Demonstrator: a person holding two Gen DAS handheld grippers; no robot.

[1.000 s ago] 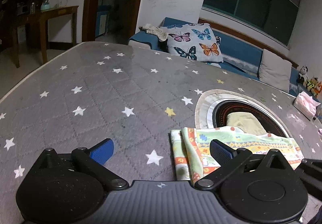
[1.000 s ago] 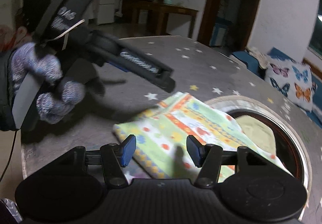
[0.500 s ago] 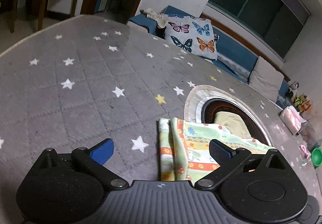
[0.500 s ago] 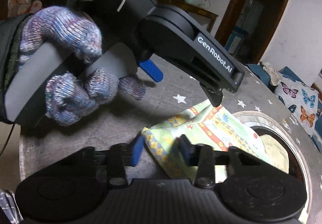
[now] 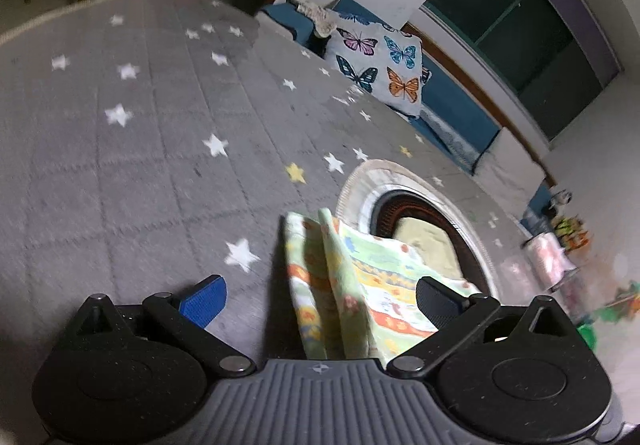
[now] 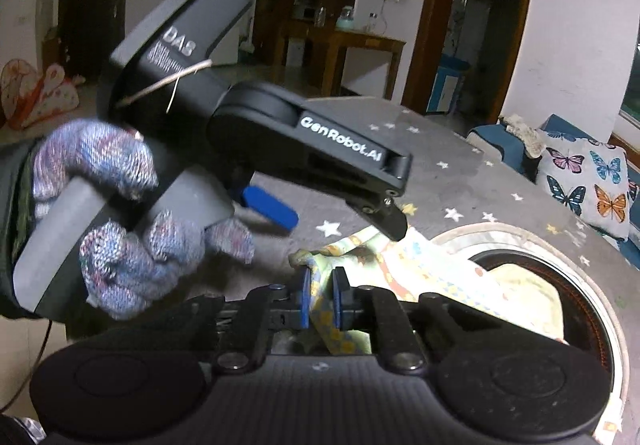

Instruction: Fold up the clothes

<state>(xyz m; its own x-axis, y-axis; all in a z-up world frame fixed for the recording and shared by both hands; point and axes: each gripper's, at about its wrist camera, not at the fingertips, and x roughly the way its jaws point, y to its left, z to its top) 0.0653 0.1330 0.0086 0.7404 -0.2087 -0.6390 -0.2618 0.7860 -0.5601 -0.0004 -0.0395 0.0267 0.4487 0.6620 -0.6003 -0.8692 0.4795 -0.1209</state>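
Observation:
A folded, colourful patterned cloth lies on the grey star-print table cover, part over the round opening. My left gripper is open, its fingers astride the cloth's near edge. In the right wrist view my right gripper is shut on a corner of the cloth, lifting it slightly. The left gripper shows there too, held by a gloved hand, open just above the cloth.
A round opening with a dark rim sits in the table and holds a yellowish cloth. A butterfly cushion lies on a blue sofa beyond the table. A wooden side table stands far behind.
My right gripper closed from open onto the cloth's corner and lifted it. The left gripper moved in over the cloth's edge and stayed open.

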